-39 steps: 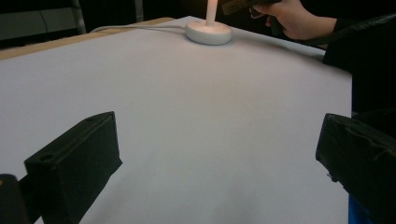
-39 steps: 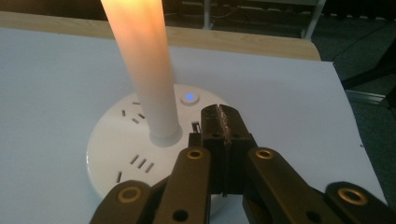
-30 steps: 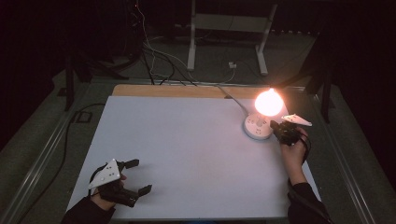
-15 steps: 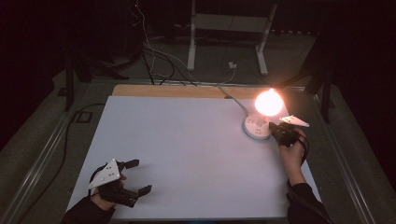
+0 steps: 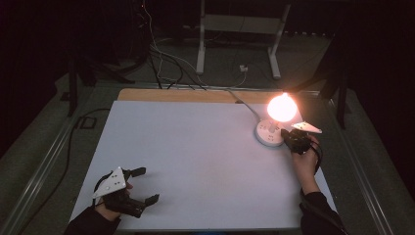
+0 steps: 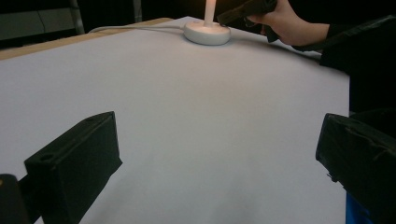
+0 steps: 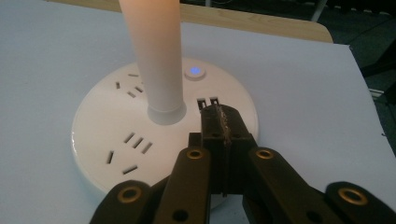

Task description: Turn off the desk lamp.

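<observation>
A lit lamp (image 5: 282,107) glows orange on a round white socket base (image 5: 268,133) at the table's right. Its white stem (image 7: 156,56) rises from the base (image 7: 116,130), where a small button (image 7: 195,72) shines blue. My right gripper (image 7: 219,116) is shut with nothing between its jaws, its tips just above the base near the USB slots (image 7: 208,101). In the high view the right gripper (image 5: 288,135) touches the base's right side. My left gripper (image 5: 147,185) rests open near the front left of the white table (image 5: 195,156), with bare table between its jaws.
The base's white cable (image 5: 244,105) runs to the table's back edge, where a wooden strip (image 5: 186,95) shows. Dark floor, cables and a metal stand's legs (image 5: 237,44) lie beyond the table. The left gripper view shows the other hand (image 6: 285,23) by the base (image 6: 207,33).
The right gripper has edged slightly left toward the lamp's base. The left gripper has stayed in place.
</observation>
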Available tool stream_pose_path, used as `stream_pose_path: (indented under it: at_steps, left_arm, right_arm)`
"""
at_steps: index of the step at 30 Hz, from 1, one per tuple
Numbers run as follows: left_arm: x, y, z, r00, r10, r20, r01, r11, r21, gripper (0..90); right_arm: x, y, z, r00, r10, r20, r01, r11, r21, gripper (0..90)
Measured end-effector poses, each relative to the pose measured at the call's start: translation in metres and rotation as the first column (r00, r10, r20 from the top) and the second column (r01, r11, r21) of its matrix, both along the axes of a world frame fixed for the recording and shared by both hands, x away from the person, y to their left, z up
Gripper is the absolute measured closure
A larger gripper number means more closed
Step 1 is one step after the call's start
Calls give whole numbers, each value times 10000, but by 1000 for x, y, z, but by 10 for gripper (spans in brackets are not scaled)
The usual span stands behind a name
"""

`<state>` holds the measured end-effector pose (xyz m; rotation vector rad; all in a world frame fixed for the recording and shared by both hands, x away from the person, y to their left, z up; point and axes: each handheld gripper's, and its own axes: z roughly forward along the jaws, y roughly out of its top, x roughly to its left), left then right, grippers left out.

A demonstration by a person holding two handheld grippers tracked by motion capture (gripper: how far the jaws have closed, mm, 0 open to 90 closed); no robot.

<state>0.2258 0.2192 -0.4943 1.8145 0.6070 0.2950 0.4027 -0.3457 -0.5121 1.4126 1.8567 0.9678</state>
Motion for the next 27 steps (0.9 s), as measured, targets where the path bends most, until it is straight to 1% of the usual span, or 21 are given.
stream_pose_path:
  at_steps: [1,3,5,6,7,8,9,10,13,15,17,20,23,27]
  left_arm:
    - [0,0,0,10000,8,-14,-8,10000,18,4]
    - [0,0,0,10000,0,0,0,10000,30,4]
    - [0,0,0,10000,-5,18,5,10000,-15,4]
    - [0,0,0,10000,-6,3,6,10000,-5,4]
    - [0,0,0,10000,-5,15,5,10000,20,4]
    - [-1,0,0,10000,-10,41,10,10000,35,4]
    - [-1,0,0,10000,-20,50,20,10000,26,4]
    - [-1,0,0,10000,-11,44,11,10000,-4,4]
    - [0,0,0,10000,7,-2,-7,10000,5,4]
    - [0,0,0,10000,-23,30,23,10000,20,4]
    - [0,0,0,10000,-29,29,29,10000,-25,4]
    - [0,0,0,10000,-5,34,5,10000,55,4]
    - [0,0,0,10000,-2,32,2,10000,-17,4]
    - [0,0,0,10000,-3,23,3,10000,29,4]
  right_arm:
    - [0,0,0,10000,17,12,-17,10000,0,900]
    - [0,1,-1,9999,75,66,-74,9998,-208,900]
    - [0,0,-1,10000,-16,23,15,10000,78,900]
    - [0,-1,-2,10000,41,84,-42,9999,105,900]
    - [0,-2,-2,10000,-16,56,15,9997,233,900]
    - [0,-2,0,9999,-104,-62,106,9995,307,900]
    - [-1,-1,2,10000,-57,-57,58,9996,262,900]
    - [-2,-1,6,9999,29,156,-31,9999,160,900]
    - [-6,-4,21,9981,-136,606,104,9985,534,900]
    - [-9,-8,27,9971,-244,722,184,9964,831,900]
    - [-11,-10,30,9960,-295,839,225,9963,832,900]
    - [-13,-14,34,9950,-378,928,290,9951,943,900]
    - [-13,-15,35,9943,-406,981,317,9954,906,900]
    - [-14,-14,34,9943,-420,979,332,9954,903,900]
